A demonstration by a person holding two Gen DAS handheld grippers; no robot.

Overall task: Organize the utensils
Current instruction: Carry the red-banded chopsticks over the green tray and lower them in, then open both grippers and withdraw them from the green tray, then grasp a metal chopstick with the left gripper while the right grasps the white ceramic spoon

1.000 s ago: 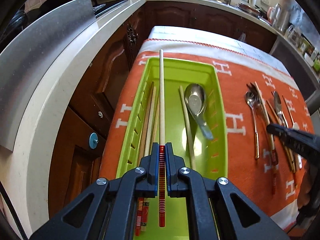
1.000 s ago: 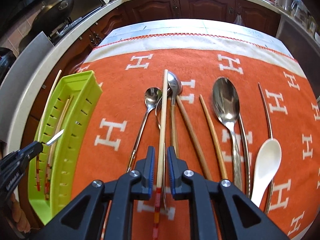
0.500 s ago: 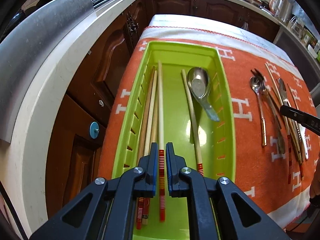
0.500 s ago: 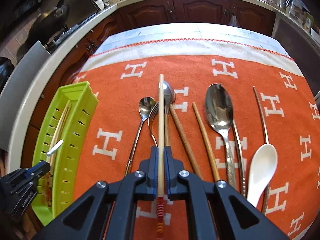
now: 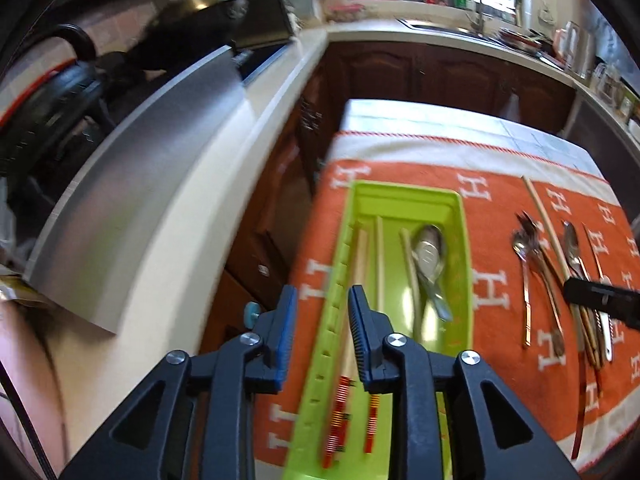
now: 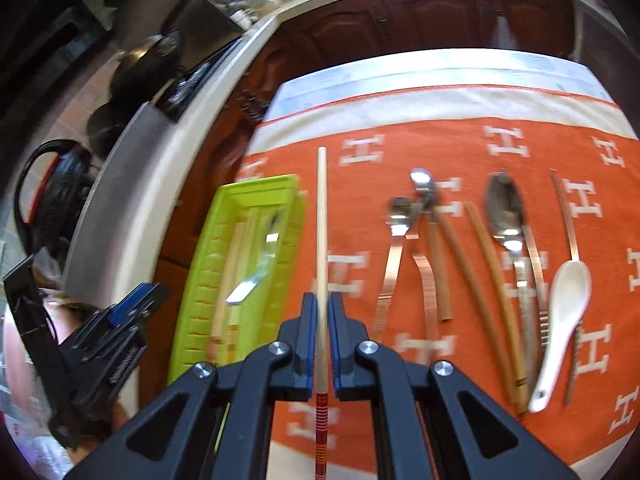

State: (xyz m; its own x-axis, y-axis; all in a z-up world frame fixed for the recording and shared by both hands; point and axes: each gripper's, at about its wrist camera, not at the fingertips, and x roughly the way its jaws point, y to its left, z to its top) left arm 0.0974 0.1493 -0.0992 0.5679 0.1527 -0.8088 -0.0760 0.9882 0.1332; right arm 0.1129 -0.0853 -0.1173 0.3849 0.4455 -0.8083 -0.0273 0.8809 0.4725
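Two grippers appear. We see the left gripper (image 5: 322, 322) with its blue-padded jaws parted and holding nothing, poised above the left wall of the lime-green plastic utensil tray (image 5: 466, 276). Inside that tray lie pale wooden chopsticks with red-striped ends (image 5: 379, 264) and a steel spoon (image 5: 430, 256). We find the right gripper (image 6: 321, 322) clamped on one pale red-striped chopstick (image 6: 321, 216), lifted over the orange H-patterned cloth (image 6: 352, 184) just right of the tray. Remaining cutlery, including a white ceramic spoon (image 6: 562, 320), lies further right.
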